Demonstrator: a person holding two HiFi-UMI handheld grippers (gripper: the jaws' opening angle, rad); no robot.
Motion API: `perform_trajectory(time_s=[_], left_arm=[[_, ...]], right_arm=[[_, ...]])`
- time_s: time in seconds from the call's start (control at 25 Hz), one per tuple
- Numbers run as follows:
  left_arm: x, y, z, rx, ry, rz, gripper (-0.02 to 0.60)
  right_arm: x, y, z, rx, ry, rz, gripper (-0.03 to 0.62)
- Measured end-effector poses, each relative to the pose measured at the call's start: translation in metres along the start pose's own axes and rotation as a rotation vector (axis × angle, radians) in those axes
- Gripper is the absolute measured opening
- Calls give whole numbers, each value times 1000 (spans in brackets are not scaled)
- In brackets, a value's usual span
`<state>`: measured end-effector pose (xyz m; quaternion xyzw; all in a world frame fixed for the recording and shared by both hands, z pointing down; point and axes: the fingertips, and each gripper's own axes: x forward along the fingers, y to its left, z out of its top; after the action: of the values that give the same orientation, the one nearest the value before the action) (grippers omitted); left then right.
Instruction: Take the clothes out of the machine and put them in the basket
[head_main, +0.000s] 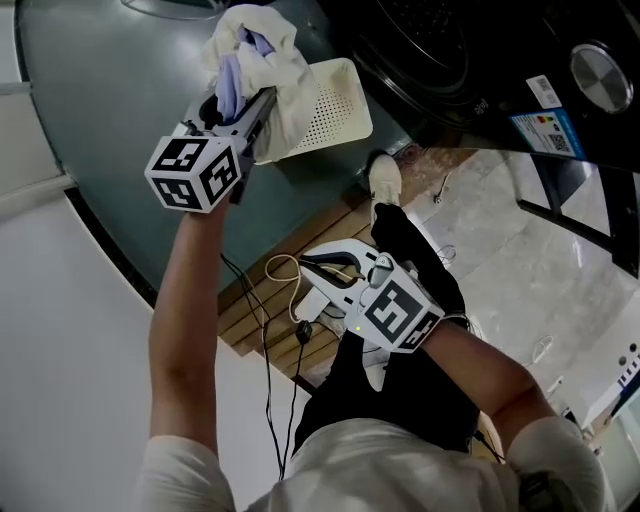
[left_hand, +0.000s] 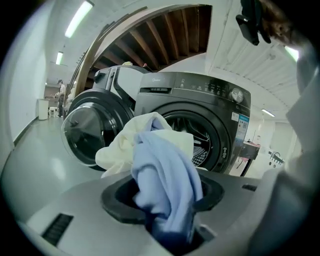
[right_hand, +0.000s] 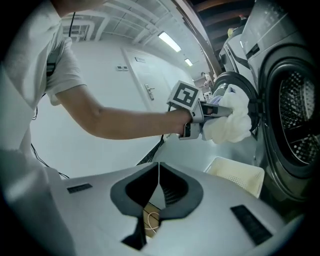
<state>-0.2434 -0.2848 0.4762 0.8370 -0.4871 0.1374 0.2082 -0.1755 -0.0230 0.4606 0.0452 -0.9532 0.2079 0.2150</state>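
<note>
My left gripper (head_main: 258, 104) is shut on a bundle of clothes (head_main: 262, 52), a cream piece wrapped round a pale blue one (left_hand: 167, 175). The bundle hangs beside and above the white perforated basket (head_main: 335, 108), which stands on the floor in front of the dark washing machine (left_hand: 200, 125). The machine's round door (left_hand: 87, 132) stands open to the left and its drum (right_hand: 296, 120) shows. My right gripper (head_main: 303, 262) is lower, near my legs, and its jaws (right_hand: 158, 176) meet with nothing between them. The right gripper view also shows the basket (right_hand: 236, 173) below the held clothes (right_hand: 229, 122).
Black and white cables (head_main: 282, 300) lie coiled on the wooden floor strip below the right gripper. The person's white shoe (head_main: 385, 178) stands close to the basket. A dark table frame (head_main: 575, 215) stands on the marble floor at the right.
</note>
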Motion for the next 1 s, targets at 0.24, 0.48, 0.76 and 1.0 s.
perform_trajectory(time_s=[0.24, 0.48, 0.76, 1.0], left_arm=[[11, 25, -69, -63, 68, 56, 216], [46, 42, -126, -108, 131, 76, 218], [97, 60, -197, -148, 228, 99, 221], [132, 76, -251, -179, 312, 133, 230]], right_arm=[[25, -9, -23, 10, 71, 15, 12], [32, -26, -41, 4, 127, 32, 12], [39, -61, -66, 17, 189, 18, 12], [42, -65, -66, -4, 201, 58, 12]])
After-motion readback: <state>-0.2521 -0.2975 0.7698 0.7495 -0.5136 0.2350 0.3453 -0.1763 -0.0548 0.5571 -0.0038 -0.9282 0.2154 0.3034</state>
